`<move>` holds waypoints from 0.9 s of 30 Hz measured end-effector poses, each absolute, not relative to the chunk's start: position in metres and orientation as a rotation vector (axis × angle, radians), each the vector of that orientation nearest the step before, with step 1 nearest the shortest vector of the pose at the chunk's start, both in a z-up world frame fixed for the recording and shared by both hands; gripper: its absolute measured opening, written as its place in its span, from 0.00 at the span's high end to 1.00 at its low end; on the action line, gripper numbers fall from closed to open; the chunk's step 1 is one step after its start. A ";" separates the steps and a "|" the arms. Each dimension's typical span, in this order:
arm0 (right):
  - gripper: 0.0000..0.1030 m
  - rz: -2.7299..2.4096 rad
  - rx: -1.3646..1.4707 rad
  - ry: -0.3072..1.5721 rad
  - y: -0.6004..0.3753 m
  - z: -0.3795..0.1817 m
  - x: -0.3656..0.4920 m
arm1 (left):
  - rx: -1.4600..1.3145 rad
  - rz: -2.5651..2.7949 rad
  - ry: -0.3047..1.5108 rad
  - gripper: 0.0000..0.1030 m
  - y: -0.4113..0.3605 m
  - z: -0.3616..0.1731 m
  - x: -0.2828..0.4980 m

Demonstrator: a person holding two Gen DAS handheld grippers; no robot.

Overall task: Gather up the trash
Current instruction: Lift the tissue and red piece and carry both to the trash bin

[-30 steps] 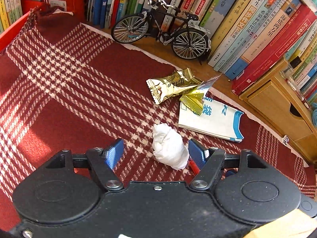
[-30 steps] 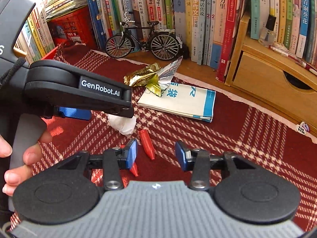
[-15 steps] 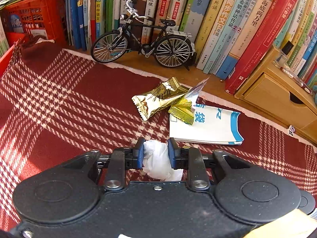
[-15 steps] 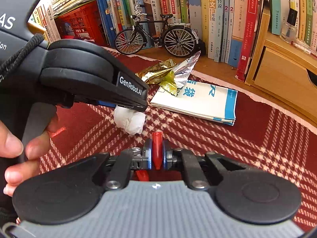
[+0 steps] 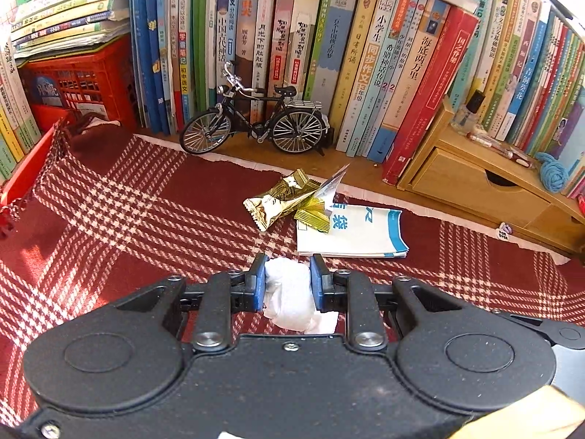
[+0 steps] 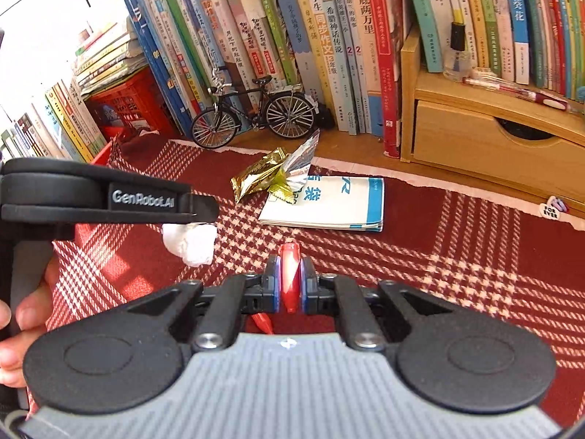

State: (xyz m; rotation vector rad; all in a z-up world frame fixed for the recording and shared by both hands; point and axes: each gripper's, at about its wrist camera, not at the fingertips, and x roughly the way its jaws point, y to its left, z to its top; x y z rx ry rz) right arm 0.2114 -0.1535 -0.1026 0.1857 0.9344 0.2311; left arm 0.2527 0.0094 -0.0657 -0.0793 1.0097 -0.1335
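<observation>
Both wrist cameras low over the plaid cloth (image 5: 109, 219), facing the bookshelf, sharing the model bicycle (image 6: 252, 113), right view catching the left tongs (image 6: 190, 216)

A home study corner is showing here: children's schoolbooks (image 5: 369, 73) are standing in a packed row along the far side, a model bicycle (image 5: 252, 124) is sitting before them, and a red plaid cloth (image 5: 109, 212) is covering the bench.

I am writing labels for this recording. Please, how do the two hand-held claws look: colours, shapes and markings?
Left claw: matte black body, two round discs, black linkage arms with silver screws, blue pads, and raised "GenRobot.AI" lettering on its side in the right wrist view. Right claw: the same black discs, arms and blue pads, but a grey ribbed base. No sleeve or cable shows.
</observation>
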 end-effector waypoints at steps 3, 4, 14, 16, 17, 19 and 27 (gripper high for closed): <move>0.86 0.201 0.217 0.908 -0.161 -0.084 0.193 | -0.094 -0.122 1.001 0.78 0.016 -0.044 0.225; 0.86 0.192 0.223 0.899 -0.163 -0.076 0.185 | -0.101 -0.120 0.999 0.78 0.019 -0.038 0.215; 0.86 0.122 0.287 0.863 -0.173 -0.016 0.113 | -0.117 -0.144 0.903 0.78 0.044 0.017 0.110; 0.86 0.113 0.297 0.852 -0.170 -0.008 0.101 | -0.122 -0.158 0.887 0.78 0.053 0.025 0.097; 0.86 0.108 0.299 0.844 -0.167 -0.004 0.095 | -0.124 -0.164 0.878 0.78 0.058 0.028 0.091; 0.86 0.092 0.292 0.825 -0.160 0.002 0.083 | -0.124 -0.176 0.870 0.78 0.069 0.032 0.078; 0.86 -0.056 0.297 0.791 -0.115 0.032 -0.003 | -0.130 -0.314 0.932 0.78 0.121 0.038 0.017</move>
